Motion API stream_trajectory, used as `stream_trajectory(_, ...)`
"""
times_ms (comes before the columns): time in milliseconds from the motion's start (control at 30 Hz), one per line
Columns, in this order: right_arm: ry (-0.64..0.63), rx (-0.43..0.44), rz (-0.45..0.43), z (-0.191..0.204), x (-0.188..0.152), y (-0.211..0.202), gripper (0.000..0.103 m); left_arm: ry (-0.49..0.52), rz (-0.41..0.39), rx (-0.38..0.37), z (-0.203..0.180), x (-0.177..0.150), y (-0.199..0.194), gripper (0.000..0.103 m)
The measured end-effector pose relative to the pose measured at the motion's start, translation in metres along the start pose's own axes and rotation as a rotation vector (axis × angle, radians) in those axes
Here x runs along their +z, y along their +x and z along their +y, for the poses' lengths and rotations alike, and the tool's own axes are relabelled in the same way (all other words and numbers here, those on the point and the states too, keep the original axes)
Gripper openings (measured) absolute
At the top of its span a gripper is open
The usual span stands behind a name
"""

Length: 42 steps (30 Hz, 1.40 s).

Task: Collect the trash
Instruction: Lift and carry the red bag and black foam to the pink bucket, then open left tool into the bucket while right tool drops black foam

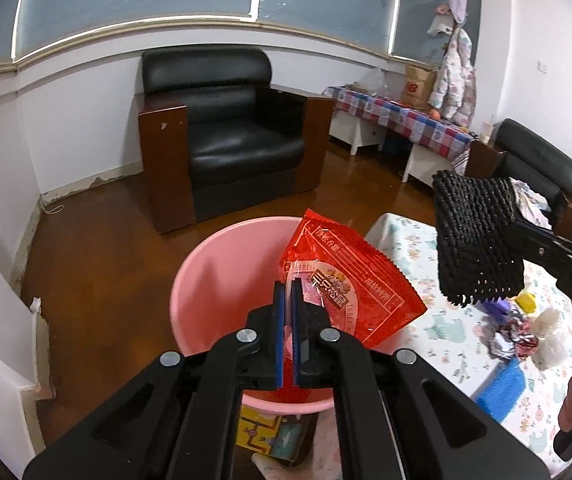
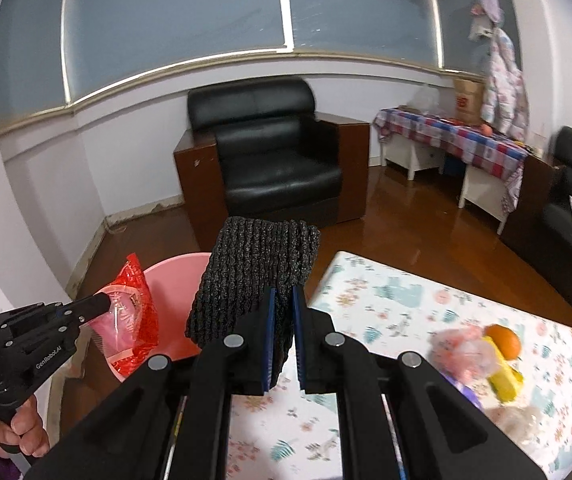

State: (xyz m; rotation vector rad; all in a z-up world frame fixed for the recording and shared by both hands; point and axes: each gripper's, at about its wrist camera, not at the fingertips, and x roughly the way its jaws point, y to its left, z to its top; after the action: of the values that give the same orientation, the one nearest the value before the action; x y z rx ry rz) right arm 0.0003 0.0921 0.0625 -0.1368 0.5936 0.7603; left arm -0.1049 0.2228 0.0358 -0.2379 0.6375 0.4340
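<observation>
- Two hand-held grippers in view, both loaded; no jaws spread.
- left gripper (image 1: 286, 280): jaws pressed together on the clear edge of a red snack wrapper (image 1: 350, 280); wrapper held upright over the mouth of a pink bin (image 1: 206, 280), lower corner dipping inside the rim; same grip seen side-on from the right wrist view, left gripper (image 2: 104, 304) entering from the left edge, wrapper (image 2: 134, 312) against the bin (image 2: 174, 280).
- right gripper (image 2: 282, 292): jaws pinching a folded black mesh pad (image 2: 254, 276) by its lower edge, narrow gap only; pad standing above the fingers, tilted slightly left; located over the near-left corner of the table, just beside the bin rim, not over the opening.
- From the left wrist view: right gripper (image 1: 514, 232) coming in from the right, mesh pad (image 1: 474, 240) hanging above the table (image 1: 418, 240) edge, apart from the wrapper.
- Table under a floral cloth; remaining clutter on it: crumpled foil scraps (image 1: 506, 336), blue sponge (image 1: 502, 392), orange (image 2: 504, 340), yellow item (image 2: 504, 384); some blurred, kind not readable.
- Bin on brown wooden floor (image 1: 106, 260), touching or just beside the table's left end; cannot tell which.
- Background: black leather armchair (image 1: 226, 136) against the wall; side bench with checked cloth (image 1: 406, 120).
- Fingers of a person's hand (image 2: 14, 428) wrapped round the left gripper's handle.
</observation>
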Motion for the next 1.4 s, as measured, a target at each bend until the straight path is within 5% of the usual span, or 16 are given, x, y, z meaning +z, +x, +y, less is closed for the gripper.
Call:
stream_trajectory(633, -0.048, 0.029, 0.098, 0.027, -0.010, 0.070, 0.009, -0.057, 0.080, 0.067, 0.031, -0.009, 0.038, 0.005)
stream_trajectory(733, -0.042, 0.047, 0.114, 0.028, -0.011, 0.075, 0.016, -0.062, 0.076, 0.069, 0.033, -0.008, 0.038, 0.020)
stream_trajectory(833, -0.026, 0.065, 0.121, 0.026, -0.013, 0.077, 0.034, -0.066, 0.060, 0.070, 0.034, -0.006, 0.034, 0.033)
stream_trajectory(1400, 0.034, 0.101, 0.081, 0.011, -0.022, 0.038, 0.050, -0.024, 0.016, -0.008, 0.008, -0.001, 0.008, 0.033)
